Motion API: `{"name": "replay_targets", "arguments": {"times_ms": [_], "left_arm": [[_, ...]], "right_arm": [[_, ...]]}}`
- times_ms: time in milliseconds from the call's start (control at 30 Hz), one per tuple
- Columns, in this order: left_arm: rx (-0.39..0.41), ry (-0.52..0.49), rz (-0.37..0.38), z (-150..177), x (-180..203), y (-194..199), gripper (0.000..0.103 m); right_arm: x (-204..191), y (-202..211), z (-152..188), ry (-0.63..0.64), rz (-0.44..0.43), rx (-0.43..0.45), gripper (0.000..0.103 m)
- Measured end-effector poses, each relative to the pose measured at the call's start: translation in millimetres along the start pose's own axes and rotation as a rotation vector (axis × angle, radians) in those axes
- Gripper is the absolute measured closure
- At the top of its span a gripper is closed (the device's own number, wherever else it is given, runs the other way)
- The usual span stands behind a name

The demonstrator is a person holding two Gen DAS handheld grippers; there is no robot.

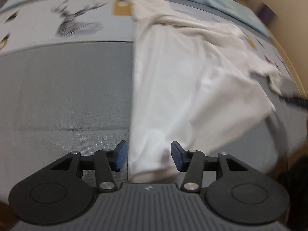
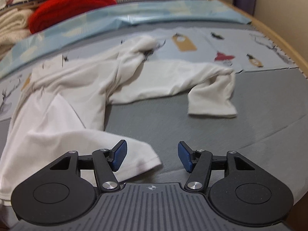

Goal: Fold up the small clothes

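White cloth of the shirt point(image 1: 173, 88) was left lying between the parted left gripper point(image 1: 148, 156), ungripped, while the right gripper point(image 2: 152, 156), gaping empty, was held just beside its hem corner, seemingly for a fold.

I can read no text or numbers anywhere; the printed sheet point(image 2: 221, 44) shows only pictures, all too blurred for lettering.

what lies around my work
ahead of me a grey mat point(image 2: 192, 130), a printed sheet point(image 2: 204, 38) beyond it, folded red fabric point(image 2: 73, 3) far left.
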State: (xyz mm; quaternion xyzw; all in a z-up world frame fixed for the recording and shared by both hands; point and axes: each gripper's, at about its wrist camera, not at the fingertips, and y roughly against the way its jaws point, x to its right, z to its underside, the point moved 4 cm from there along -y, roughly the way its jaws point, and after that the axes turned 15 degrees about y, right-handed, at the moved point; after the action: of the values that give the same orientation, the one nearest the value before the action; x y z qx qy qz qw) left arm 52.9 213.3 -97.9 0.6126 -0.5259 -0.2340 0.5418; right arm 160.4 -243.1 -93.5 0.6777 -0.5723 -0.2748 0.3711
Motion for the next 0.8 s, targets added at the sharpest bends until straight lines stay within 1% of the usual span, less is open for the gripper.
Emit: {"name": "replay_targets", "arguments": {"times_ms": [67, 100, 167, 233, 333, 367, 433, 467, 500, 533, 567, 600, 633, 700, 733, 800], "left_arm": [[-0.001, 0.064, -0.068, -5.2, -1.9, -8.2, 0.048], [-0.008, 0.1, -0.117, -8.2, -2.5, -14.0, 0.048], [-0.024, 0.147, -0.183, -11.9, -1.3, -24.7, 0.048], [-0.06, 0.181, -0.208, -14.9, 3.8, -36.7, 0.048], [-0.091, 0.173, -0.23, -15.5, 15.6, -51.0, 0.048], [-0.098, 0.166, -0.233, -15.7, 17.9, -55.0, 0.048], [-0.104, 0.133, -0.263, -16.8, 26.1, -62.2, 0.048], [-0.1, 0.119, -0.272, -16.3, 28.5, -63.6, 0.047], [-0.097, 0.108, -0.275, -17.5, 31.0, -64.7, 0.047], [-0.096, 0.102, -0.276, -18.6, 32.5, -65.7, 0.048], [-0.092, 0.098, -0.277, -18.9, 33.2, -65.4, 0.049], [-0.088, 0.092, -0.274, -19.3, 34.4, -64.8, 0.055], [-0.085, 0.085, -0.265, -19.5, 36.1, -63.9, 0.061], [-0.074, 0.065, -0.247, -16.6, 39.8, -64.0, 0.092], [-0.067, 0.051, -0.242, -15.6, 41.9, -63.4, 0.093], [-0.05, 0.021, -0.247, -13.9, 47.7, -61.2, 0.094]], "right_arm": [[-2.1, -15.1, 0.2, 0.003, 0.011, -0.055, 0.038], [-2.9, -23.7, 1.1, 0.003, 0.021, -0.086, 0.038], [-5.0, -39.7, 4.1, 0.003, 0.029, -0.145, 0.038], [-8.7, -52.6, 7.9, 0.014, 0.026, -0.193, 0.037], [-17.8, -63.9, 11.1, 0.061, 0.033, -0.236, 0.036], [-20.4, -65.6, 11.1, 0.075, 0.036, -0.236, 0.036], [-23.8, -66.2, 10.4, 0.097, 0.035, -0.236, 0.039], [-26.0, -66.1, 10.7, 0.103, 0.017, -0.23, 0.047], [-27.5, -65.2, 10.4, 0.105, -0.011, -0.224, 0.062], [-29.8, -63.8, 10.3, 0.113, -0.035, -0.216, 0.069], [-30.9, -61.4, 10.1, 0.127, -0.045, -0.21, 0.082], [-31.2, -60.1, 11.1, 0.137, -0.056, -0.207, 0.09], [-30.5, -57.7, 12.1, 0.14, -0.065, -0.204, 0.091], [-24.3, -49.6, 10.8, 0.142, -0.074, -0.196, 0.093], [-19.5, -43.7, 9.6, 0.139, -0.073, -0.179, 0.094], [-8.7, -27.6, 2.2, 0.138, -0.041, -0.138, 0.094]]}}
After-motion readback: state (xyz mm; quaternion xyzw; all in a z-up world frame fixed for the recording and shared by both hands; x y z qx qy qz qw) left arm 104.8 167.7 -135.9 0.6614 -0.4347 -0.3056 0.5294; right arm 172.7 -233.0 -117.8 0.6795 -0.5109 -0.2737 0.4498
